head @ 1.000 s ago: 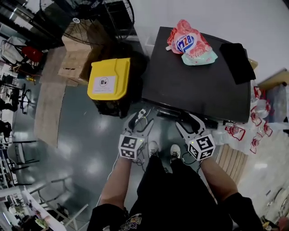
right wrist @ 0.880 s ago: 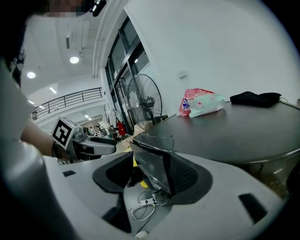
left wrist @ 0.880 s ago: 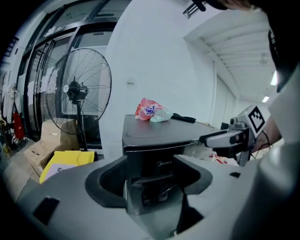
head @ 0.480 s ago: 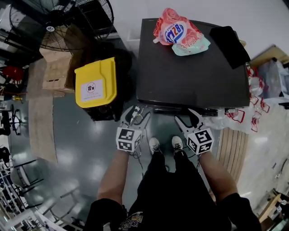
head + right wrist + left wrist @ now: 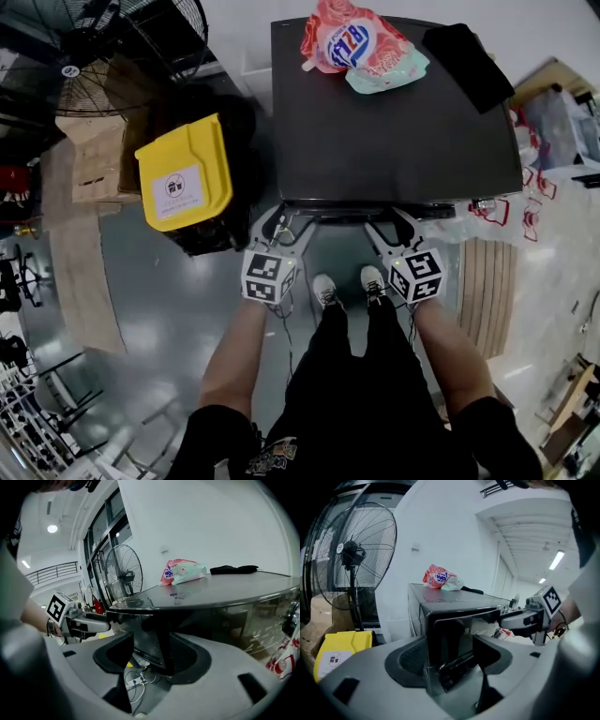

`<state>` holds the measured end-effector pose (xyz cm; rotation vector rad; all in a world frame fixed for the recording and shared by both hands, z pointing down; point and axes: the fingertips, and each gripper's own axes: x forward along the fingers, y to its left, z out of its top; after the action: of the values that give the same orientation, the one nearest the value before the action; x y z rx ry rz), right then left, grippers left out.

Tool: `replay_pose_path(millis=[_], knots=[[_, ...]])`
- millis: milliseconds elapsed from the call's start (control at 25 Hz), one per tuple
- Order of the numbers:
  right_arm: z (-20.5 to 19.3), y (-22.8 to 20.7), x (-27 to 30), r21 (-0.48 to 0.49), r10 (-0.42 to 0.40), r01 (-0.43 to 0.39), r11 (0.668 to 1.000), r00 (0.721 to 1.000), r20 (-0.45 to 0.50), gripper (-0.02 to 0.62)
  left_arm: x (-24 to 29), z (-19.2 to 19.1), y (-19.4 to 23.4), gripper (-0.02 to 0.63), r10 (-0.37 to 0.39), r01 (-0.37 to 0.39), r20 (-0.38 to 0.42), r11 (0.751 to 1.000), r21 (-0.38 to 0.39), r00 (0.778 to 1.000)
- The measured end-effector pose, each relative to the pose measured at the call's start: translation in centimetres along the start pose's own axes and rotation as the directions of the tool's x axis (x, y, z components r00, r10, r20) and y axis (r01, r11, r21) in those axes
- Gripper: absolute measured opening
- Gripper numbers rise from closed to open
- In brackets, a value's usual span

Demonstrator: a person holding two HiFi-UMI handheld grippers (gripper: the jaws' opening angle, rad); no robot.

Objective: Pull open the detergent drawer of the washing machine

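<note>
The washing machine (image 5: pixel 394 141) is a dark glossy box seen from above in the head view. Both grippers are at its front top edge. My left gripper (image 5: pixel 286 225) is open at the front left corner. In the left gripper view its jaws (image 5: pixel 450 658) straddle the dark drawer front (image 5: pixel 459 634); I cannot tell if they touch it. My right gripper (image 5: pixel 392 227) is open further right along the same edge. In the right gripper view its jaws (image 5: pixel 150 658) stand either side of a dark panel edge (image 5: pixel 157 644), with a gap on the left.
A pink detergent pouch (image 5: pixel 352 45) and a black cloth (image 5: pixel 467 61) lie on the machine's top. A yellow-lidded bin (image 5: pixel 183 173), a big fan (image 5: pixel 112 47) and cardboard boxes (image 5: pixel 89 159) stand to the left. A wooden pallet (image 5: pixel 483 291) lies to the right. Cables (image 5: pixel 136 681) lie on the floor.
The person has stepped closer and squared up to the machine. Both grippers have moved forward to its front edge, and their jaws stay spread.
</note>
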<state>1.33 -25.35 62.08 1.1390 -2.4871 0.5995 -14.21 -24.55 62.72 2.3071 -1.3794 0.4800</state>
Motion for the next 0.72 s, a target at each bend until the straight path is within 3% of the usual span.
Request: replay_pose_path(millis=[280,400,600,720], knots=[[0.0,0.0,0.3,0.021,-0.061,0.061,0.998,0.998,0.026,0.252,0.1,-0.2,-0.1,0.275,-0.011,0.011,0.016,1.0,0.016,1.0],[-0.3,0.8,0.8,0.015,-0.057,0.057,0.998,0.998,0.016,0.24,0.3,-0.4,-0.7,0.273,-0.01,0.009,0.02,0.999,0.032,1.0],[-0.5,1.3,1.0,-0.035,-0.073,0.073,0.997,0.997,0.002,0.249,0.5,-0.2,-0.5,0.273,0.004,-0.004,0.035,1.0,-0.005,0.999],[-0.6,0.9,1.1,-0.03,-0.074,0.074,0.997,0.997,-0.008,0.22,0.6,-0.3,-0.4,0.272,0.006,-0.006,0.032,1.0,0.004,0.999]])
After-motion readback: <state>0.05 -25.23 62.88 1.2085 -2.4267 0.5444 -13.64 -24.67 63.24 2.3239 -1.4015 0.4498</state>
